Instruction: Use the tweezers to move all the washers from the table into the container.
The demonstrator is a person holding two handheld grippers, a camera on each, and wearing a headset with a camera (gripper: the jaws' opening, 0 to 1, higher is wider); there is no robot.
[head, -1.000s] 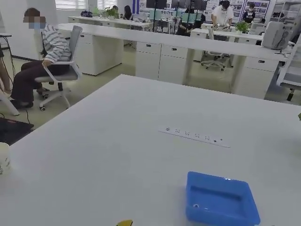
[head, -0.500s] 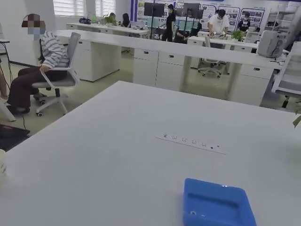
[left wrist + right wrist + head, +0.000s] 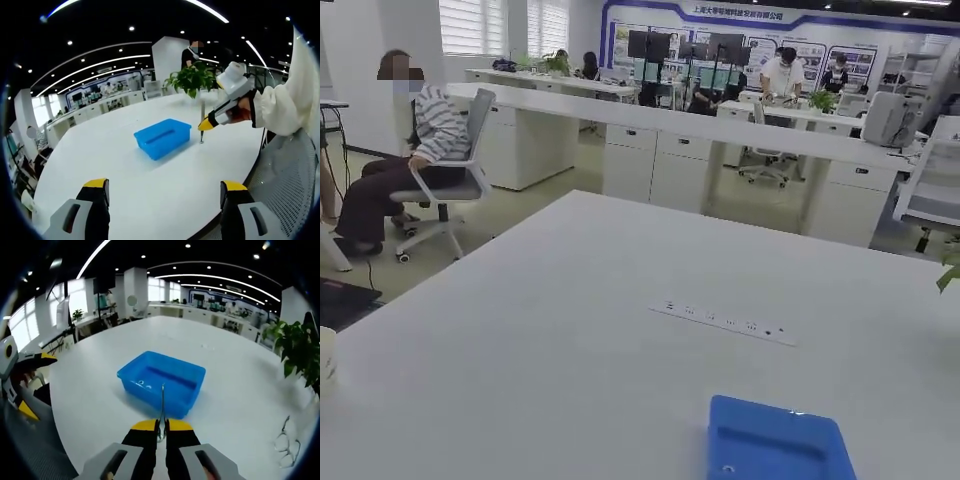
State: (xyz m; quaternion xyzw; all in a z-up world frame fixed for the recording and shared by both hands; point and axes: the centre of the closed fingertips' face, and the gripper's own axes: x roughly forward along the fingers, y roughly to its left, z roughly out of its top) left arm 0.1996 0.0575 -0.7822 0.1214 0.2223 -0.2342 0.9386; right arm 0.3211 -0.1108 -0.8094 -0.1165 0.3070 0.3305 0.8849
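Observation:
A blue container sits on the white table at the near edge of the head view, with a small washer in its near left corner. In the right gripper view my right gripper is shut on thin metal tweezers, whose tips point at the container; small washers lie inside it. My left gripper stands wide open with nothing between its jaws, short of the container. The right gripper holds the tweezers upright, right of the container.
A power strip is set into the table beyond the container. A white cup stands at the left edge. Glasses lie on the table to the right, near a potted plant. A person sits on a chair far left.
The head camera has tilted up, so the container sits lower in the picture. Nothing on the table has visibly moved.

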